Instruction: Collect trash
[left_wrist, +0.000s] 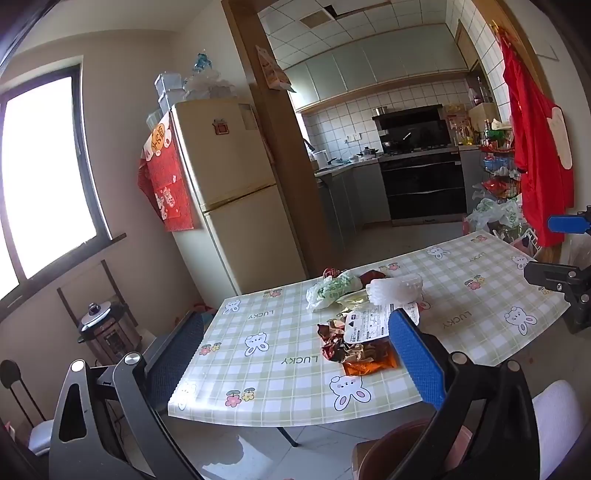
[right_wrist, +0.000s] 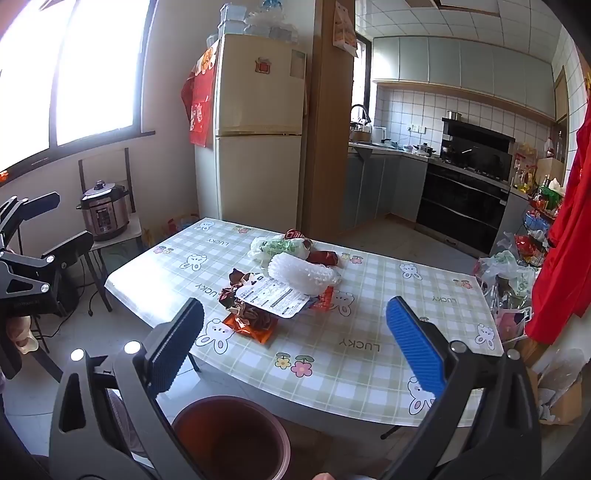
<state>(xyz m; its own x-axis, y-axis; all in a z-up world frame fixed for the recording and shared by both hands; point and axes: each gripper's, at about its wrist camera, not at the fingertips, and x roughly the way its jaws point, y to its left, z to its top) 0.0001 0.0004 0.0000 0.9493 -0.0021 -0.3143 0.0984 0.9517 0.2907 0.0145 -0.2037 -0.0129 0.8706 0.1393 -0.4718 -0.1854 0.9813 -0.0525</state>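
A pile of trash lies mid-table on the checked cloth (left_wrist: 258, 384): a white-green plastic bag (left_wrist: 327, 291) (right_wrist: 275, 247), white foam netting (left_wrist: 395, 290) (right_wrist: 299, 273), a printed white wrapper (left_wrist: 367, 325) (right_wrist: 273, 297), crumpled brown-red wrappers (left_wrist: 338, 345) (right_wrist: 231, 291) and an orange packet (left_wrist: 369, 366) (right_wrist: 251, 326). My left gripper (left_wrist: 295, 354) (right_wrist: 55, 225) hovers open before the near table edge, left of the pile. My right gripper (right_wrist: 295, 347) (left_wrist: 557, 249) is open too, short of the pile, with nothing between its fingers. A brown bin (right_wrist: 229, 435) (left_wrist: 391, 450) stands on the floor below both.
A cream fridge (right_wrist: 258, 129) stands behind the table, with a pressure cooker (right_wrist: 105, 214) on a stool at the left. Red cloth (right_wrist: 565, 240) hangs at the right above a rack and bags (right_wrist: 509, 273). A cardboard box (right_wrist: 561, 402) sits on the floor at the right.
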